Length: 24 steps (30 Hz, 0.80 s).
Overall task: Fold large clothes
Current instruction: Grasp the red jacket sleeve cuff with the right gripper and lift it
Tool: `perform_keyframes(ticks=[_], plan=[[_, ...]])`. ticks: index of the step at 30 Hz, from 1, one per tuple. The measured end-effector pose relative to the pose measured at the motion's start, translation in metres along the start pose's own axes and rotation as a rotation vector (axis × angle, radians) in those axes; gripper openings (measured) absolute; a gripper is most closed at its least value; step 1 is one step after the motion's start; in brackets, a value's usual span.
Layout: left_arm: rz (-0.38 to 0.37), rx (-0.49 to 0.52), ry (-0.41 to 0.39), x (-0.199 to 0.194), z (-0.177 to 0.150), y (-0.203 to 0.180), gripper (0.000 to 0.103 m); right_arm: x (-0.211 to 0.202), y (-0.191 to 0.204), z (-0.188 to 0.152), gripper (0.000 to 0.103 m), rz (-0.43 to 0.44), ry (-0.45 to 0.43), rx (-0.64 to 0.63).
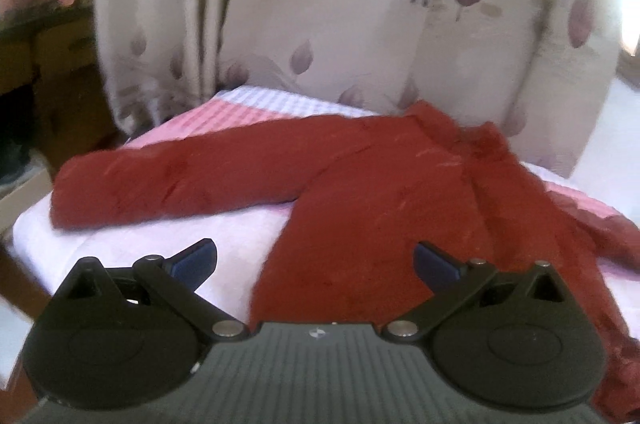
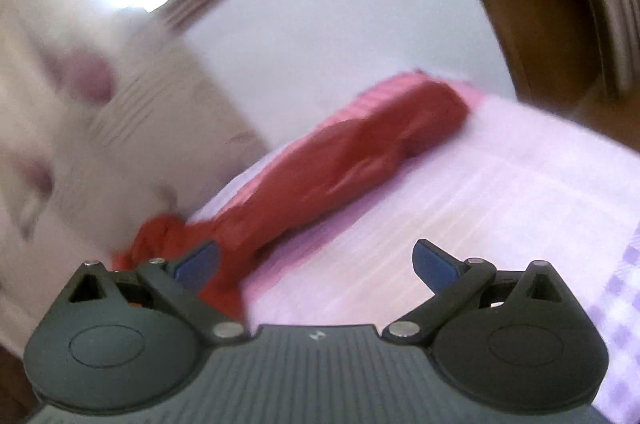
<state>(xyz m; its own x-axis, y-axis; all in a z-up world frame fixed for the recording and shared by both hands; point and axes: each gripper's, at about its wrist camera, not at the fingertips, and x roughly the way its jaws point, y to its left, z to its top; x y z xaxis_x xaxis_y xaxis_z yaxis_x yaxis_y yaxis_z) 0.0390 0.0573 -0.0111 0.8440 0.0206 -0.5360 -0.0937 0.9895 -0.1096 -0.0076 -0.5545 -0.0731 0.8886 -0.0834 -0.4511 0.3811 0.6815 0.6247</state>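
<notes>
A dark red long-sleeved garment (image 1: 384,192) lies spread on a bed covered with a pink and lilac checked sheet (image 1: 160,244). One sleeve (image 1: 168,184) stretches out to the left; the body runs toward the camera. My left gripper (image 1: 316,264) is open and empty, hovering above the garment's body near its left edge. In the right wrist view, which is blurred, the red sleeve (image 2: 360,160) lies diagonally across the sheet (image 2: 500,192). My right gripper (image 2: 316,264) is open and empty, above the sheet beside the sleeve.
A floral cream curtain (image 1: 320,4) hangs right behind the bed. Cardboard boxes and bundled fabric (image 1: 52,36) stand at the left. Brown wooden furniture (image 2: 532,4) rises beyond the bed's far end. White floor (image 2: 320,4) shows beside the bed.
</notes>
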Motion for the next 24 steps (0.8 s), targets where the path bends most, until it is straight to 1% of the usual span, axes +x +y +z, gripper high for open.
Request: perform_keyframes(ticks=[2, 4, 6, 7, 9, 12, 14, 15, 17, 19, 20, 21, 22, 23, 24], plan=[[-0.014, 0.016, 0.004, 0.001, 0.003, -0.011, 0.103, 0.021, -0.022, 0.018, 0.103, -0.018, 0.005, 0.067], [-0.025, 0.030, 0.014, 0.003, 0.005, -0.020, 0.103, 0.044, -0.046, 0.036, 0.100, -0.029, 0.005, 0.126], [-0.026, 0.035, 0.024, 0.005, 0.006, -0.027, 0.103, 0.071, -0.068, 0.055, 0.091, -0.056, 0.018, 0.214], [-0.025, 0.036, 0.024, 0.005, 0.006, -0.030, 0.103, 0.082, -0.078, 0.063, 0.091, -0.055, 0.018, 0.257], [-0.018, 0.035, 0.026, 0.007, 0.006, -0.032, 0.103, 0.096, -0.090, 0.070, 0.091, -0.071, 0.013, 0.298], [-0.007, 0.036, 0.038, 0.012, 0.009, -0.036, 0.103, 0.123, -0.102, 0.081, 0.091, -0.088, 0.021, 0.326], [0.005, 0.039, 0.046, 0.016, 0.010, -0.039, 0.103, 0.132, -0.106, 0.085, 0.091, -0.084, -0.014, 0.343], [0.009, 0.040, 0.049, 0.017, 0.010, -0.039, 0.103, 0.136, -0.107, 0.087, 0.091, -0.080, -0.017, 0.351], [0.017, 0.045, 0.060, 0.021, 0.010, -0.042, 0.103, 0.148, -0.105, 0.093, 0.091, -0.093, -0.025, 0.338], [0.020, 0.049, 0.074, 0.025, 0.008, -0.044, 0.103, 0.149, -0.100, 0.095, 0.091, -0.115, -0.035, 0.325], [0.019, 0.051, 0.080, 0.027, 0.007, -0.044, 0.103, 0.156, -0.100, 0.098, 0.087, -0.123, -0.041, 0.317], [0.019, 0.056, 0.085, 0.028, 0.006, -0.045, 0.103, 0.162, -0.097, 0.100, 0.060, -0.155, -0.039, 0.289], [0.021, 0.061, 0.089, 0.030, 0.005, -0.047, 0.103, 0.170, -0.095, 0.104, 0.041, -0.203, -0.016, 0.250], [0.022, 0.067, 0.092, 0.031, 0.005, -0.048, 0.103, 0.174, -0.094, 0.105, 0.031, -0.217, 0.008, 0.231], [0.024, 0.072, 0.096, 0.033, 0.004, -0.049, 0.103, 0.172, -0.095, 0.106, 0.025, -0.203, 0.003, 0.229]])
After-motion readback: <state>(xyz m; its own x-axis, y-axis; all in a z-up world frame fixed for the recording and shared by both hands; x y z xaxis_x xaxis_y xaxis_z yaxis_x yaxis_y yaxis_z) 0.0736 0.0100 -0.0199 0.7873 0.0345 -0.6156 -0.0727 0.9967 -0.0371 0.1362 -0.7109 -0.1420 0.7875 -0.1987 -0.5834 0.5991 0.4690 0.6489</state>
